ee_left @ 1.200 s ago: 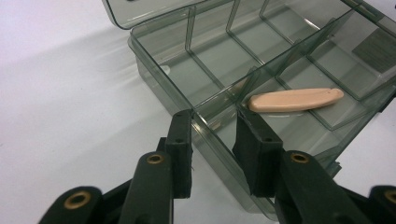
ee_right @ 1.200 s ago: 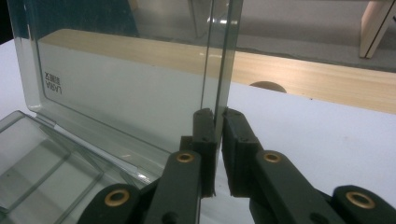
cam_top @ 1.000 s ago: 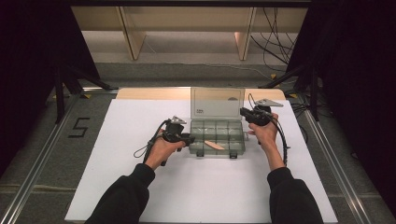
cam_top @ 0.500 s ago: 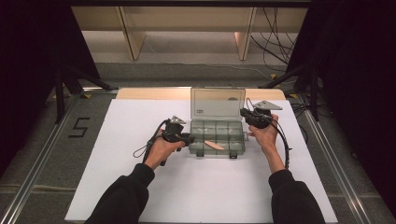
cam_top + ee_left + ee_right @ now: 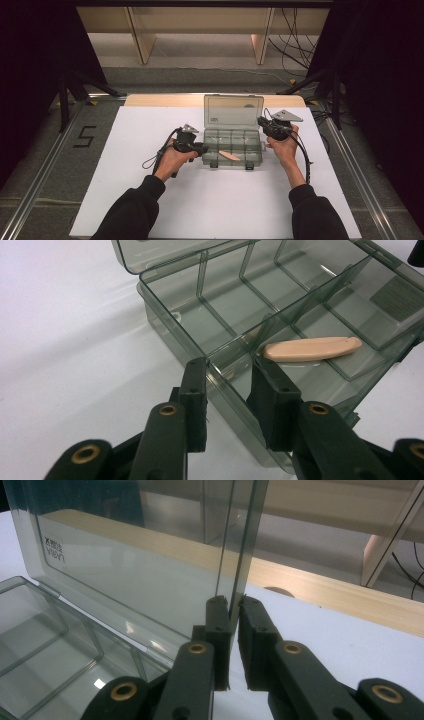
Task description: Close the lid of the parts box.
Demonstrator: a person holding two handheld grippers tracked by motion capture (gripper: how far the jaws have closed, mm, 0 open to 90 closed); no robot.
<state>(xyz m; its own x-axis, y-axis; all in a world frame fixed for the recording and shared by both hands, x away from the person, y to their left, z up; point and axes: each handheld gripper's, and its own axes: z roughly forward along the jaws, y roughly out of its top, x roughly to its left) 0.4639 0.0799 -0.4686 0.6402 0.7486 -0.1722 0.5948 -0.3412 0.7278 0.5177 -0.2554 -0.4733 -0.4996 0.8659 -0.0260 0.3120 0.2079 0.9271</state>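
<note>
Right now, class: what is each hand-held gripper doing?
Left hand-held gripper: closed on the organizer box side wall.
Right hand-held gripper: closed on the lid edge.

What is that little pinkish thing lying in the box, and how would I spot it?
On the white table stands a clear smoky plastic compartment box with its lid up. In its front row lies a flat, peach-coloured oblong piece, the sole item inside.

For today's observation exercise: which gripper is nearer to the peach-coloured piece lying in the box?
Left. The left gripper straddles the box wall just beside the peach piece; the right gripper pinches the raised lid's edge, farther off.
</note>
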